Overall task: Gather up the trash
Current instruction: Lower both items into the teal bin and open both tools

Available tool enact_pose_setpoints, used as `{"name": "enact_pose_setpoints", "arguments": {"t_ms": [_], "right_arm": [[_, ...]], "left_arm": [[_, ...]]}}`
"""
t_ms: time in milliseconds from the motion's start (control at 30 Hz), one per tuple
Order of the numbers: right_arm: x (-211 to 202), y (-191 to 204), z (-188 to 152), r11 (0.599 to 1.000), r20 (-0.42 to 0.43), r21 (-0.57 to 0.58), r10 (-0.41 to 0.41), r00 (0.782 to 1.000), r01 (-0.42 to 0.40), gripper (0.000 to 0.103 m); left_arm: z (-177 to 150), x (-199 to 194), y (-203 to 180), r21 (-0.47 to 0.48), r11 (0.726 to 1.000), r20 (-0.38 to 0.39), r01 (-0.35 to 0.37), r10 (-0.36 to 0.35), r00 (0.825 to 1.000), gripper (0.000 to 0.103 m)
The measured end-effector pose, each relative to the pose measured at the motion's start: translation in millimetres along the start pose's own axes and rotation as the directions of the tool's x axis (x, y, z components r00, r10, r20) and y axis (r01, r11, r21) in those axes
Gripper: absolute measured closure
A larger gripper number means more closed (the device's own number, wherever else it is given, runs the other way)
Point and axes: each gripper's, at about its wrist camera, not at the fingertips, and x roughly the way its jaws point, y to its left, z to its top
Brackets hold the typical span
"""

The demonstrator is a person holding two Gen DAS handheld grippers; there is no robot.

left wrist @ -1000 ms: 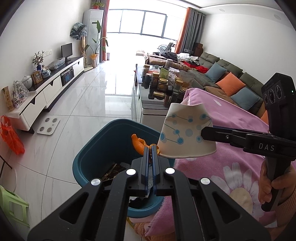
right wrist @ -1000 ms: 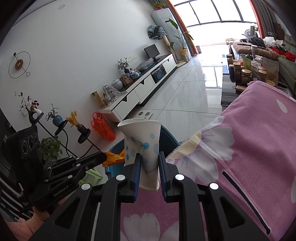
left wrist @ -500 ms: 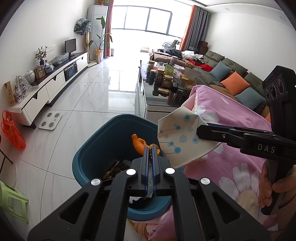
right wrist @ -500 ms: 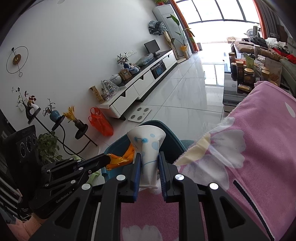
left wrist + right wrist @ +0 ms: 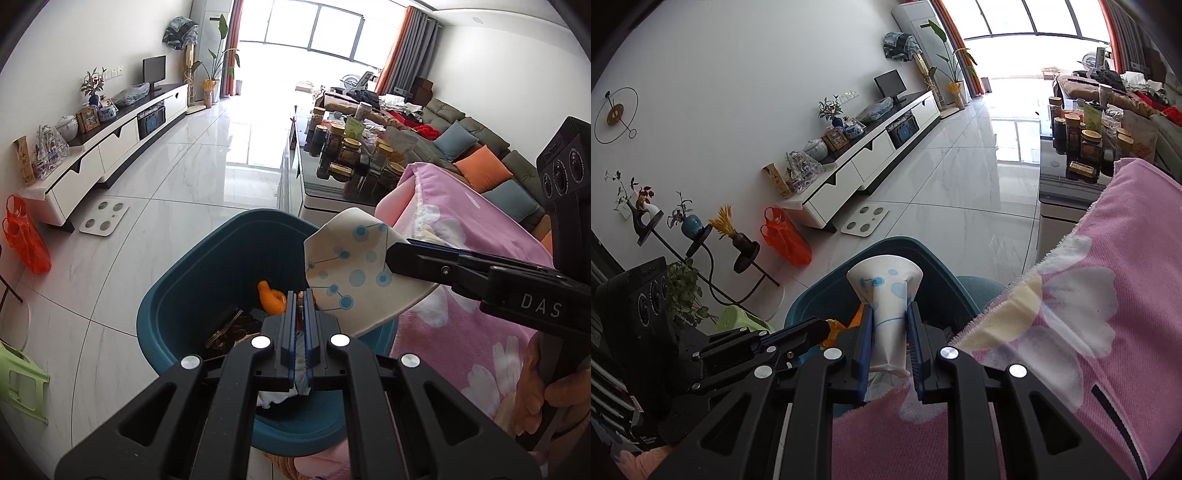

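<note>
In the left wrist view the left gripper (image 5: 301, 299) sits at lower centre, its jaws closed tight on a piece of orange peel (image 5: 272, 297) that sticks out to the left of the tips, above the open mouth of a teal trash bin (image 5: 173, 295). The bin stands on the white tiled floor (image 5: 177, 192), and dark scraps and white crumpled paper (image 5: 275, 397) lie inside it. To the right, the right gripper (image 5: 391, 254) reaches in from the frame's edge, clamped on a crushed white paper cup (image 5: 343, 273) with blue dots, held over the bin's right rim; a hand (image 5: 546, 402) grips its handle at lower right. A pink flowered blanket (image 5: 461, 332) lies just beside the bin. In the right wrist view the right gripper (image 5: 890, 323) squeezes the paper cup (image 5: 886, 291) at its narrowed middle, the flared mouth pointing away over the bin (image 5: 938, 280). The left gripper (image 5: 827, 330) enters from the lower left, with the orange peel (image 5: 836, 326) at its tips. The blanket (image 5: 1089, 332) fills the lower right.
</note>
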Motion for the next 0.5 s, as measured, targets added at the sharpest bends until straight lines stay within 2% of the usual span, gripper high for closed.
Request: {"name": "enact_pose_setpoints", "arguments": {"t_ms": [167,367,500], "right_arm": [[7.6,-2.8,1.5,1.0,-0.012,0.021,-0.002,1.0,0.002,0.084],[4.2,-4.4,-2.1,0.999,-0.01,0.033,-0.002,1.0,0.003,0.08],[-6.4,-7.9,-6.1,1.0,0.001,0.03,0.003,1.0,-0.003,0.078]], "left_arm": [[-3.0,12.0,6.3,-0.029,1.0,-0.01,-0.003,0.003,1.0,0.098],[-4.8,13.0,5.5,-0.038,0.999,-0.005,-0.007,0.007,1.0,0.086],[-6.9,4.2,2.0,-0.028,1.0,0.016,-0.011,0.012,1.0,0.073]]}}
